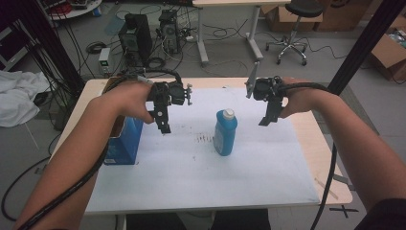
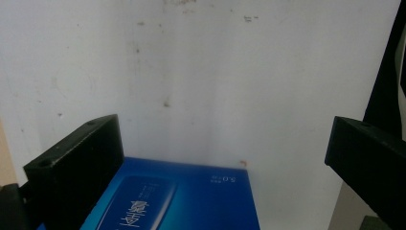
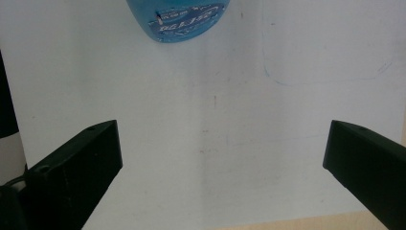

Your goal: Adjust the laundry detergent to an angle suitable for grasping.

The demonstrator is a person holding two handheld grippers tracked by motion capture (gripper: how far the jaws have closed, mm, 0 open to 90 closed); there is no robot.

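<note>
tongs (image 1: pixel 163 125): black, blocky, screw holes | cables: thick black | forearms: bare

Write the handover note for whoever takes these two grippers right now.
Left gripper: open, holding nothing, raised above the blue box at the left edge of the white sheet.
Right gripper: open, holding nothing, raised to the right of the blue bottle.
Bottle stands upright mid-sheet, white cap on.
Done: nothing gripped yet.
Left: likely grasping the box and the bottle; neither is touched.
</note>
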